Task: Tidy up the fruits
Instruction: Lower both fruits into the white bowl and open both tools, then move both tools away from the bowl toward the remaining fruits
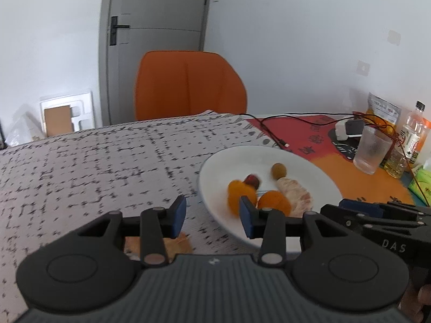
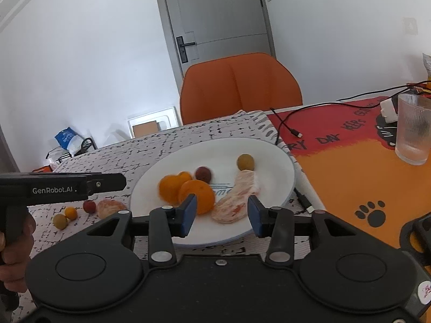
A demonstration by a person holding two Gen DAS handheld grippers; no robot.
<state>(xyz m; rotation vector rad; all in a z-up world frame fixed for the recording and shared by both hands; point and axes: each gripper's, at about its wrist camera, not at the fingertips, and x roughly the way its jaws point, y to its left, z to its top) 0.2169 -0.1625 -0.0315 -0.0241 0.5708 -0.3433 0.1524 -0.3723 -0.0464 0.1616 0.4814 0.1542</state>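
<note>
Resting on a smooth round white plate (image 2: 274,161), glossy oranges (image 2: 198,196) and a pithy peeled segment (image 2: 237,202) lay just beyond the right tool (image 2: 221,212). Both tools, the left tool (image 1: 212,215) included, stood open and empty over the speckled counter (image 1: 94,167).

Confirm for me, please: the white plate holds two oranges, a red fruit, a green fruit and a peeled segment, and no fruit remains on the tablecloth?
Not quite: fruit remains on the tablecloth. The right wrist view shows a green fruit, small orange, red fruit and peeled piece left of the white plate.

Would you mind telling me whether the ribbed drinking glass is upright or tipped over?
Upright: the glass stands on its base on the orange mat, open mouth up.
</note>
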